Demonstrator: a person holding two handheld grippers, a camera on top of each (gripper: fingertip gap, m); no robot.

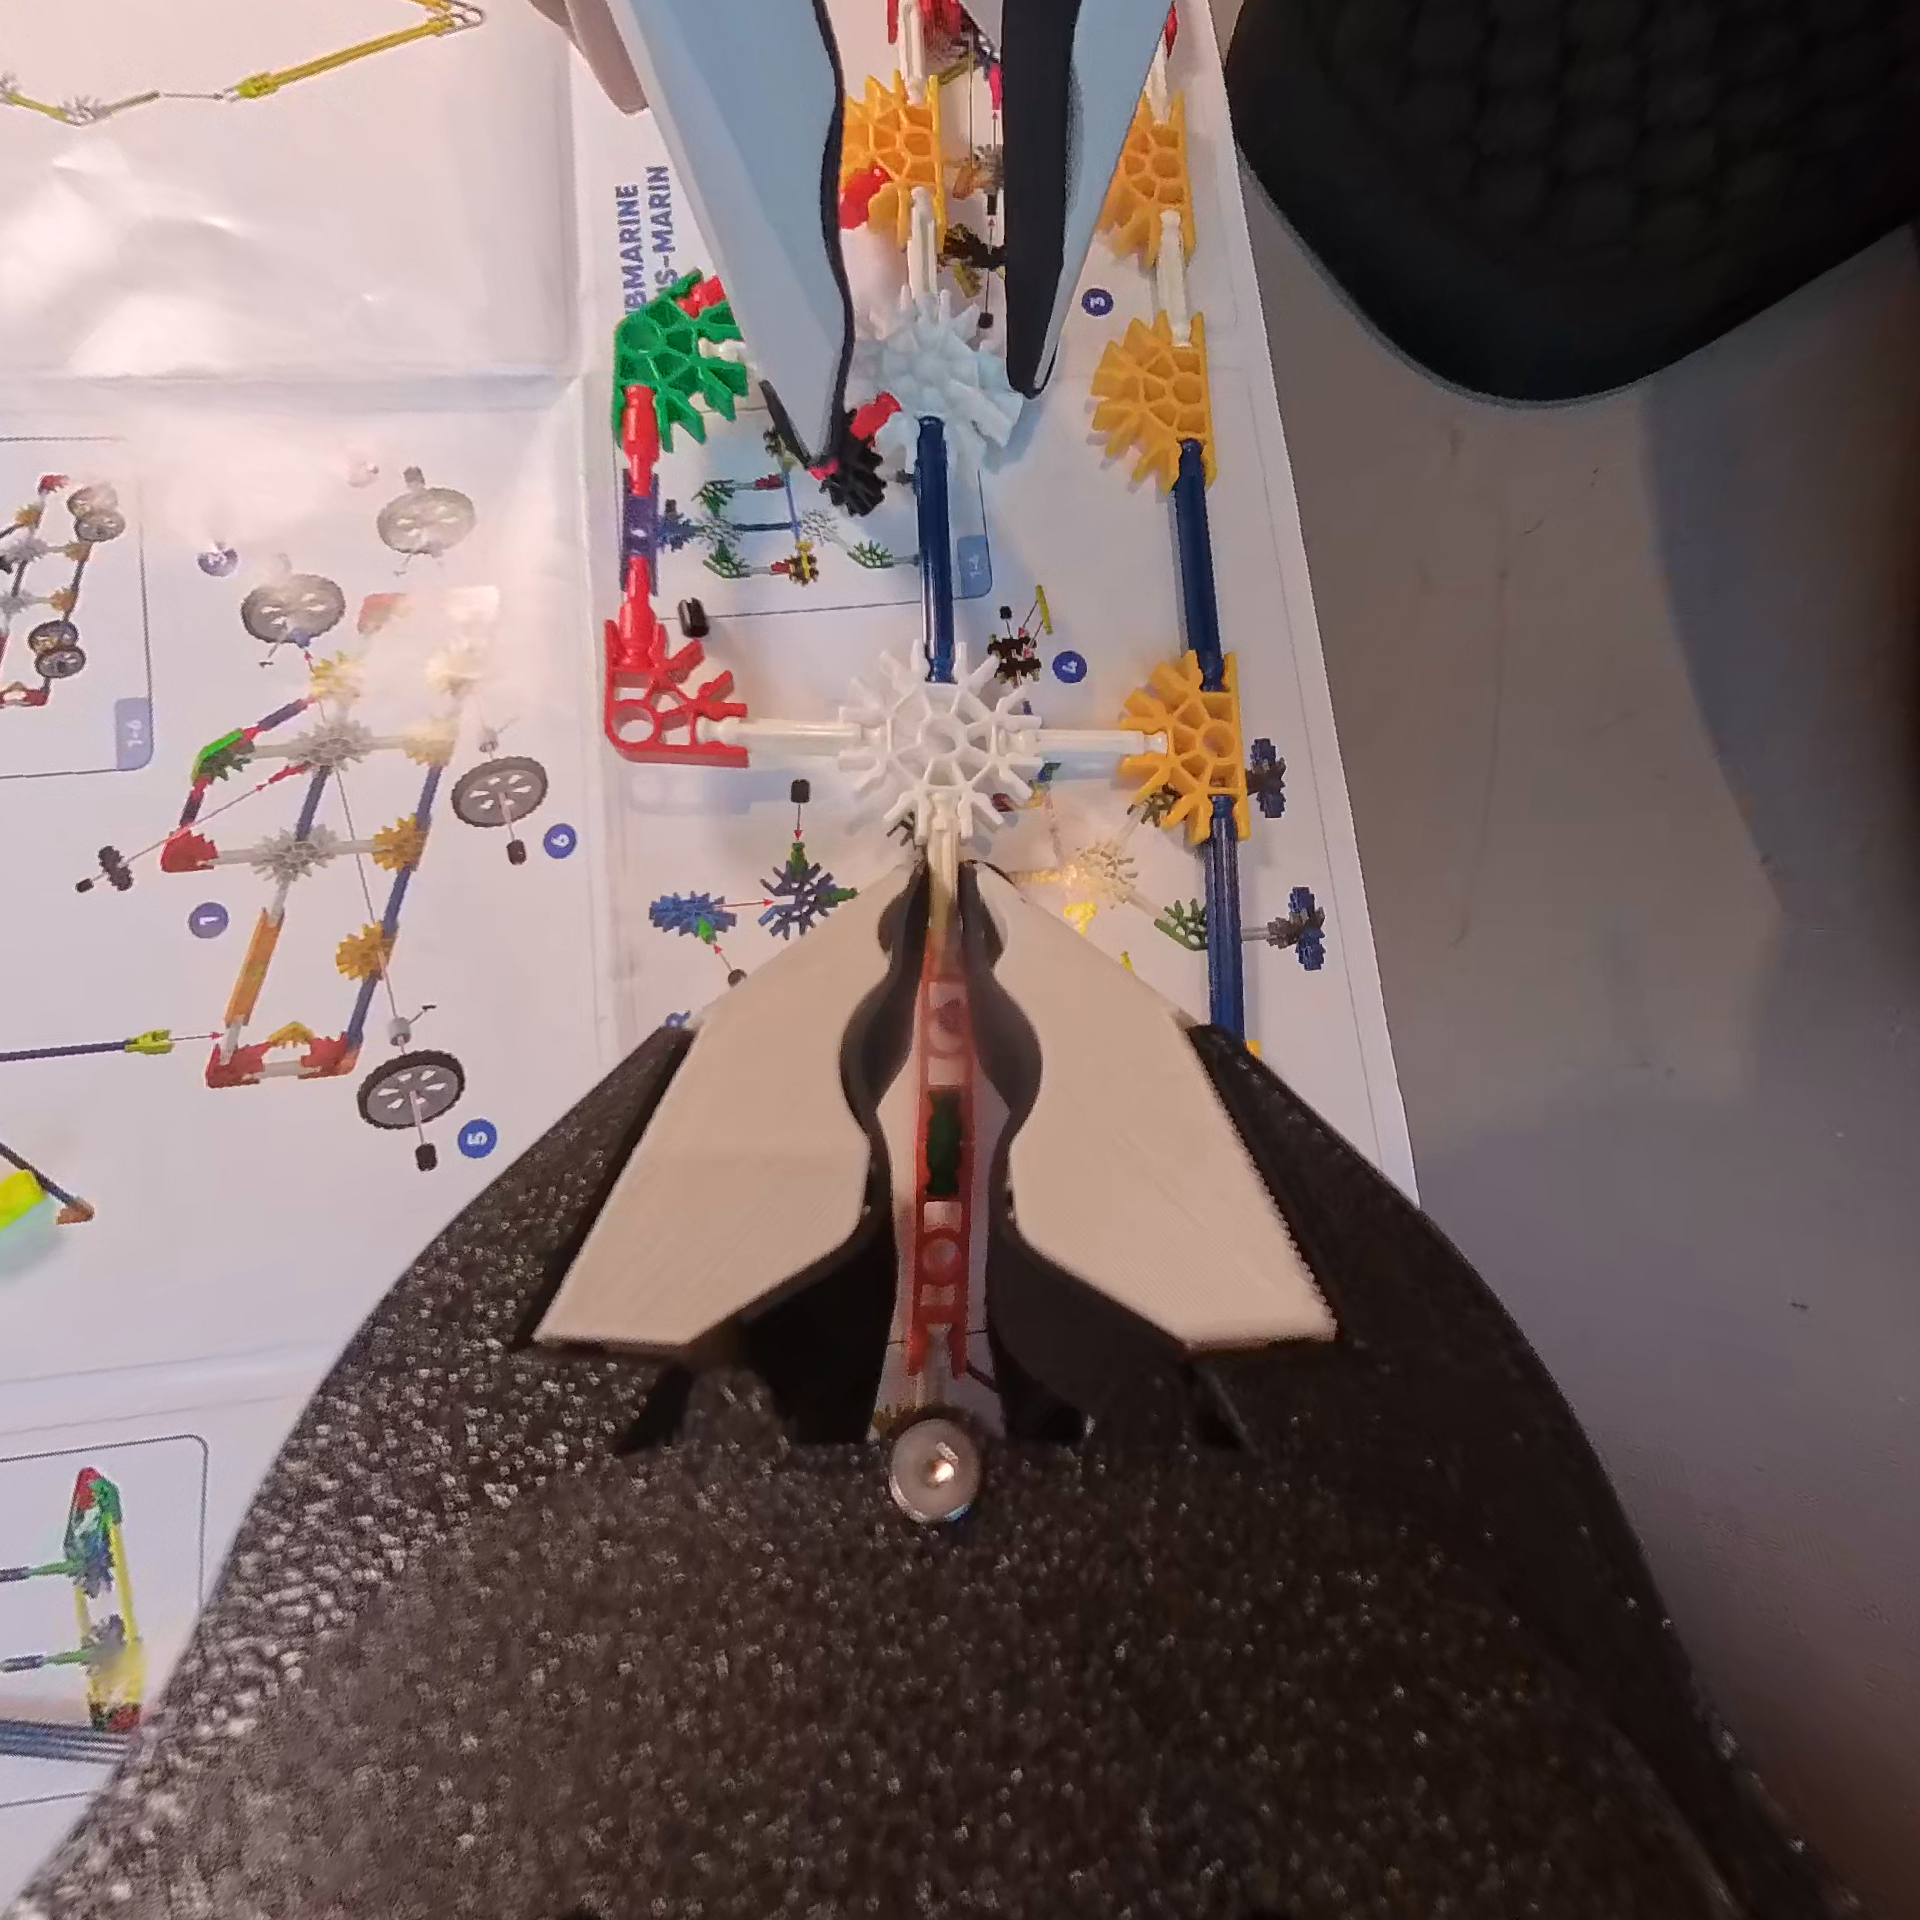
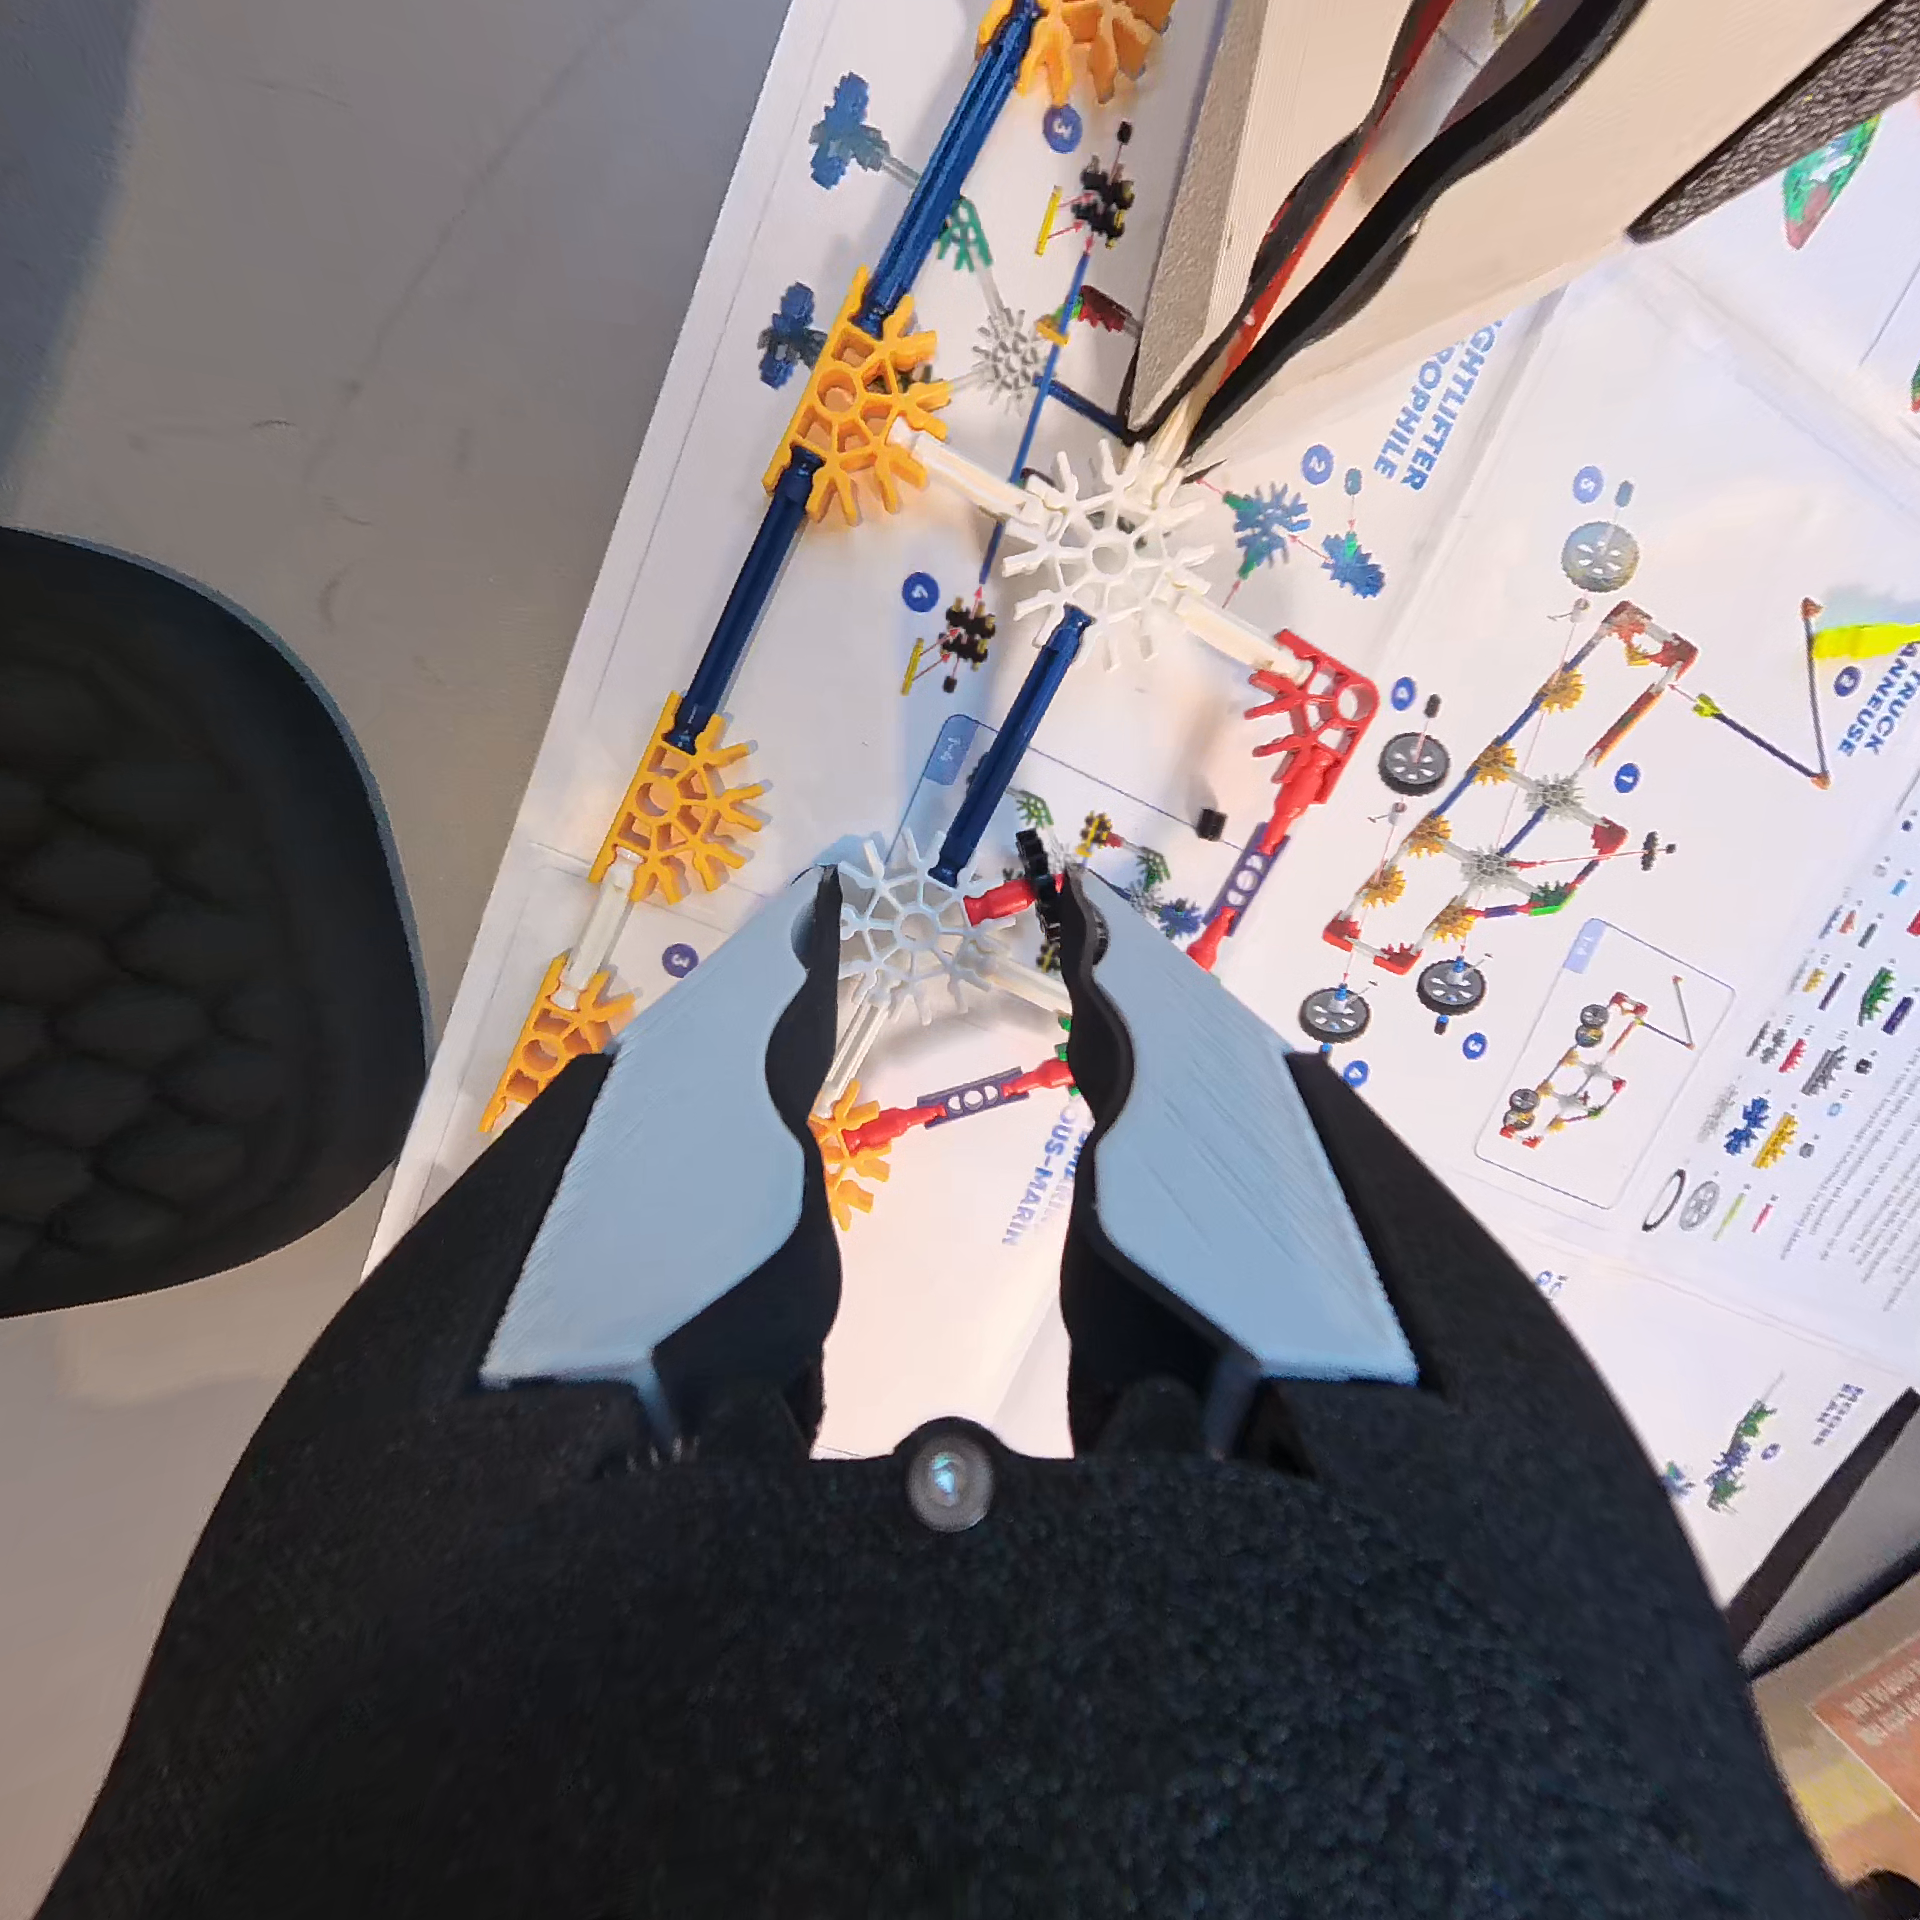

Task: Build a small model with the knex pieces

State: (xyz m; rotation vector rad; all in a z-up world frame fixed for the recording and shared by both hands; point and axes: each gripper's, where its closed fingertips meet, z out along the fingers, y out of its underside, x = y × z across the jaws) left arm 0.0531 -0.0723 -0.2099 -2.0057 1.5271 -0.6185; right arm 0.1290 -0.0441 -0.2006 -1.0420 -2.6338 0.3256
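A toy model of rods and connectors lies flat on a printed instruction sheet [image 1: 312, 343]. My left gripper [image 1: 940, 878] has beige fingers and is shut on a short white rod [image 1: 940, 847] plugged into a white snowflake connector [image 1: 940, 743]. My right gripper [image 2: 945, 899] has light blue fingers. It is closed across a second white snowflake connector [image 2: 914, 930], whose red rod [image 2: 995, 900] carries a small black piece [image 2: 1034, 857]. One finger touches the connector, the other the black piece. A blue rod [image 1: 935, 540] joins the two white connectors. The right gripper also shows in the left wrist view [image 1: 925, 421].
Yellow connectors [image 1: 1190, 743] and blue rods [image 1: 1195, 561] form the model's long side near the sheet's edge. A red corner connector [image 1: 665, 707] and a green connector [image 1: 675, 374] sit on the other side. A black padded object [image 1: 1579, 177] lies on the grey surface [image 1: 1610, 831]. The tips of one gripper are about 9 centimetres away from the tips of the other.
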